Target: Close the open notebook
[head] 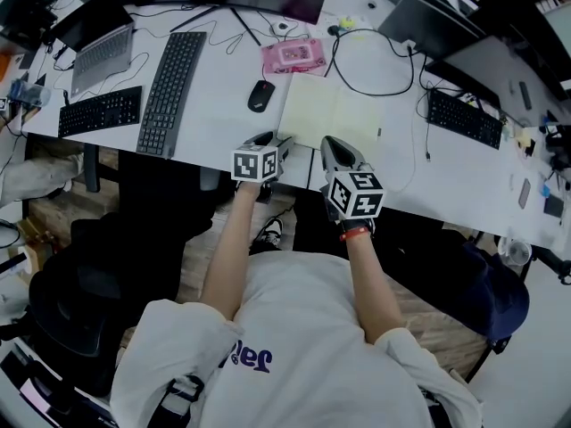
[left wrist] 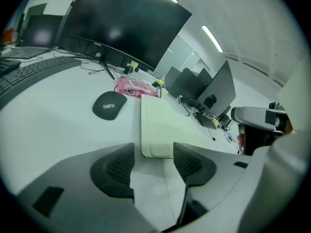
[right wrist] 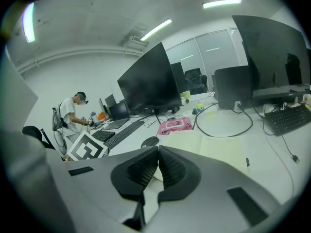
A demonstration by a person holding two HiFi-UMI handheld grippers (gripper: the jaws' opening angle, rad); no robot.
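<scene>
notebook [head: 332, 112] on desk [head: 223, 105], mouse [head: 260, 95] left

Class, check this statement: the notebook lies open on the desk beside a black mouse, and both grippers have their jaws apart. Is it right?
Not quite. Only the left gripper has its jaws apart; the right gripper view shows the right gripper with its jaws together and nothing between them. The notebook does lie open on the desk beside the black mouse.

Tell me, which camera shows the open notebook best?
The head view: from above, the notebook lies open, both pages visible. The left gripper view sees it foreshortened, from its near edge; the right gripper view has its own fingers covering part of it.
</scene>
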